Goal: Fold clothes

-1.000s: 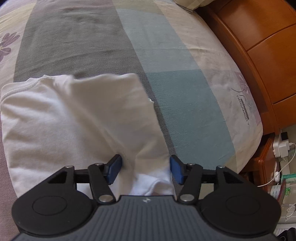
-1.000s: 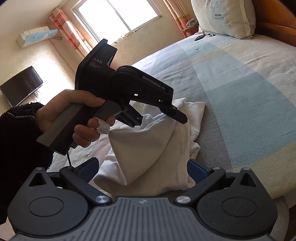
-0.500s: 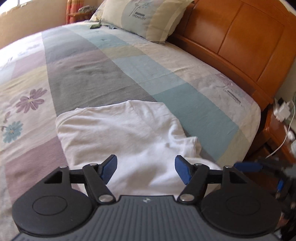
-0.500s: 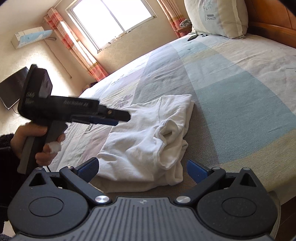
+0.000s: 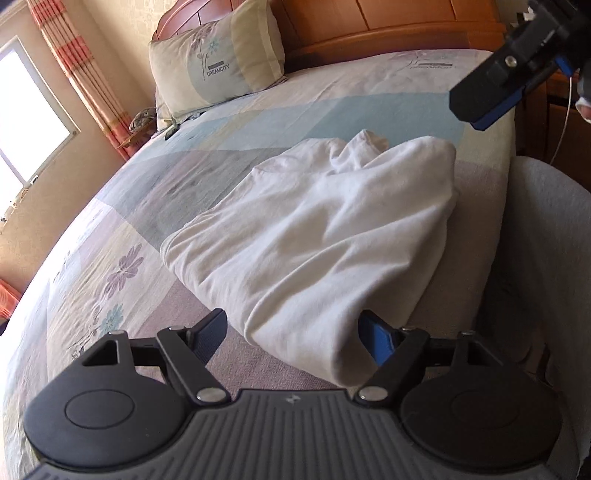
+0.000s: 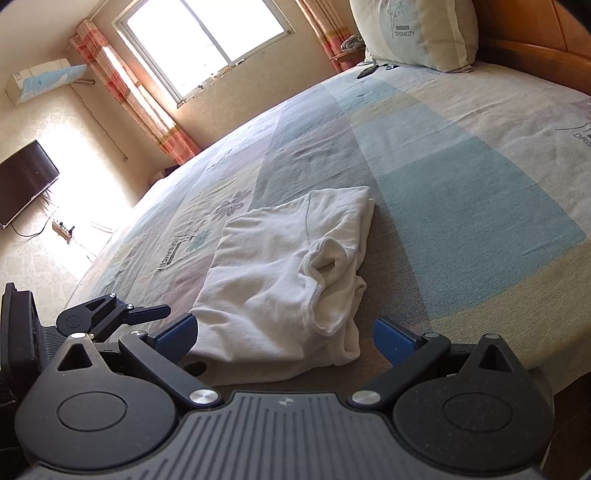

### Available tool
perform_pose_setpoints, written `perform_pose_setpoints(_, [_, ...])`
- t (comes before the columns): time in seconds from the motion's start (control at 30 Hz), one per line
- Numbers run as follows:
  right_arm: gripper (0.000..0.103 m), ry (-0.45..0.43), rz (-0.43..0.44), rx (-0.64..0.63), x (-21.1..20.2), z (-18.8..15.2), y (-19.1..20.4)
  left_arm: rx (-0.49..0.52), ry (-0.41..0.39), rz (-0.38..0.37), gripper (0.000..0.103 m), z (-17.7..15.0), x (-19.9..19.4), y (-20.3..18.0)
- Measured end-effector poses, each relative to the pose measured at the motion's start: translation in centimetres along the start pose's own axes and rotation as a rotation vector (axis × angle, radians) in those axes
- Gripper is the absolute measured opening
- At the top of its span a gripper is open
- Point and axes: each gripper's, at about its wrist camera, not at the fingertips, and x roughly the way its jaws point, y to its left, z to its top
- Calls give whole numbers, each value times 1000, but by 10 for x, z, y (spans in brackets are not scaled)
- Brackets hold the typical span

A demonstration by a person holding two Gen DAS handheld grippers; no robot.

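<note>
Garment: white shirt [image 5: 317,236] is lying loosely folded on the patchwork bedspread [image 5: 207,162], near the bed edge closest to me; one sleeve opening is gaping on top in the right wrist view [image 6: 295,280].
Left gripper [image 5: 293,330]: I am seeing its fingers apart, straddling the near corner of the shirt; the cloth is bulging between the blue pads, and whether the right pad is touching it I cannot tell.
Right gripper [image 6: 284,332]: fingers apart, nothing between them; the shirt's near hem is sitting just beyond the tips.
Hidden: the shirt's near edge is being cut off by both gripper bodies. In the left wrist view only the tip of the right gripper is showing at the upper right corner. A pale grey mass at the right edge of that view is too blurred to name.
Pillow [image 5: 218,62]: leaning against the wooden headboard [image 5: 399,22], well apart from the shirt.
Change: one second ago the left gripper was lifting a fold of the shirt; now it is down at the bed, released, and the shirt is resting flatter.
</note>
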Motion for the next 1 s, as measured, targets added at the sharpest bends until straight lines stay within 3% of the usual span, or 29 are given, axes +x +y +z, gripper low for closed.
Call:
perform_pose_setpoints(0.13, [103,-11,-12,-24,-1,-1,14,32,-73,-21,79,8,1,-2])
perform_pose_setpoints(0.23, [103,1,-18,-41,5,-2,24,52,-75,-25,79,-5,6,-3])
perform_pose_setpoints(0.4, [103,21,-28,-69,15,-4,40,-93,7,8,79,-44,14,25])
perform_pose_setpoints(0.47, [103,29,-32,-81,19,-5,47,-168,-9,-30,79,-55,4,35])
perform_pose_setpoints(0.67, [103,51,-56,-150,32,-7,61,-181,-57,-138,79,-56,-20,54])
perform_pose_setpoints(0.87, [103,9,1,-353,45,-5,84,-290,-81,-220,81,-39,-22,89])
perform_pose_setpoints(1.0, [103,47,1,-446,80,-4,81,-263,-137,-258,82,-23,-35,93])
